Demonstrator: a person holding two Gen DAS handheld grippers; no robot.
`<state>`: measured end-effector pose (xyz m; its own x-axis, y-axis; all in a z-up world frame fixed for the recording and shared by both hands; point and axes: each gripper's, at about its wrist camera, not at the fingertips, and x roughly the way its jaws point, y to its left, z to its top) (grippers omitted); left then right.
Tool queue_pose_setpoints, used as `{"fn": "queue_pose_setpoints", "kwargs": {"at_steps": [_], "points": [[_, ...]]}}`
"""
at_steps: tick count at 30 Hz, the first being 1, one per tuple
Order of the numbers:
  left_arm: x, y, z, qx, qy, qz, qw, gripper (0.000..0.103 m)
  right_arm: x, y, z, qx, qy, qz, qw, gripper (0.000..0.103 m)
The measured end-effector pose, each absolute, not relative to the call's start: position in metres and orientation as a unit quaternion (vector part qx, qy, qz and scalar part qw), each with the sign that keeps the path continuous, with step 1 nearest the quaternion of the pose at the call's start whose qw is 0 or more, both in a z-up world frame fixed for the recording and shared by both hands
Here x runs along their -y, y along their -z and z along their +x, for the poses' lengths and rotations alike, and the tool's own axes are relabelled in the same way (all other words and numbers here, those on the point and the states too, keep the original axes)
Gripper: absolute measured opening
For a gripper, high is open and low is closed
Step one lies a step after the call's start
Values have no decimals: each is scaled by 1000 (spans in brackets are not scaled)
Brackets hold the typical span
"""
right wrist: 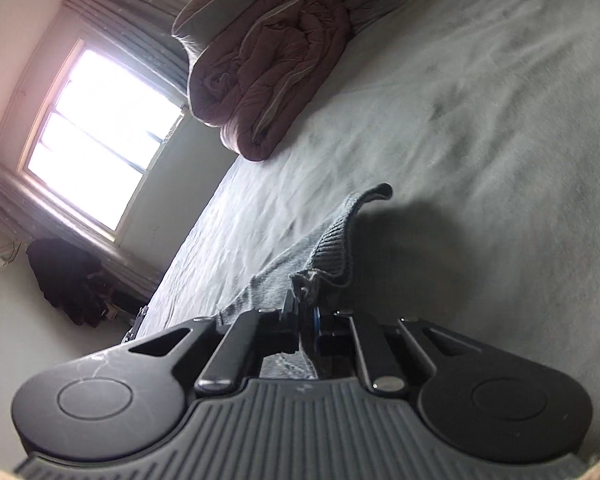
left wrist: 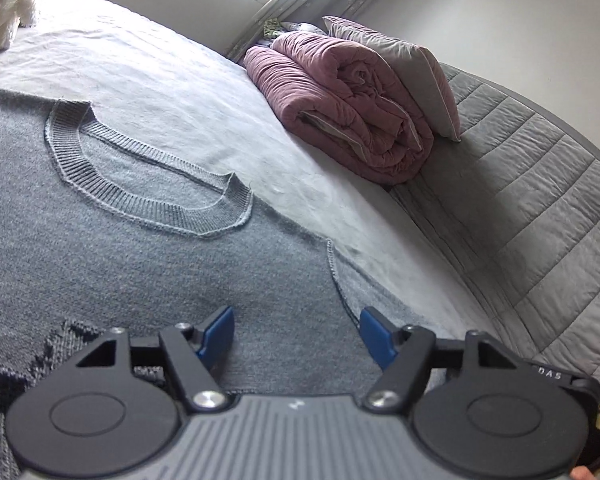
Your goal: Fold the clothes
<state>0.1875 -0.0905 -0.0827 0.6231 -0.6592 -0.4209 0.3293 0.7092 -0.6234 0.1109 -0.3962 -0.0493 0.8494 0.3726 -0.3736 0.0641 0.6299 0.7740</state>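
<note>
A grey knit sweater (left wrist: 120,248) lies flat on the pale bed sheet (left wrist: 172,92), its ribbed neckline (left wrist: 140,196) facing up and a dark knit pattern at the lower left. My left gripper (left wrist: 298,332) hovers low over the sweater near its shoulder seam (left wrist: 336,276), blue pads apart, nothing between them. In the right wrist view my right gripper (right wrist: 306,320) is shut on a ribbed edge of the sweater (right wrist: 340,240), which rises off the sheet (right wrist: 480,140) from the closed pads.
A rolled mauve duvet (left wrist: 340,100) and a grey pillow (left wrist: 400,68) sit against the quilted grey headboard (left wrist: 540,200). A white plush toy (left wrist: 4,4) rests at the far left. A window (right wrist: 96,136) and dark clothing (right wrist: 68,280) lie beyond the bed's edge.
</note>
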Motion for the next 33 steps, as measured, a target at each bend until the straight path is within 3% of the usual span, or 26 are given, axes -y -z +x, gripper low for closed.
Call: {"fn": "queue_pose_setpoints", "kwargs": {"at_steps": [9, 17, 26, 33], "points": [[56, 91, 201, -337, 315, -374, 804, 71, 311, 3, 141, -348, -201, 268, 876, 9], [39, 90, 202, -320, 285, -383, 818, 70, 261, 13, 160, -396, -275, 199, 854, 9], [43, 86, 202, -319, 267, -324, 849, 70, 256, 40, 165, -429, -317, 182, 826, 16], [70, 76, 198, -321, 253, -203, 890, 70, 304, 12, 167, -372, -311, 174, 857, 21]]}}
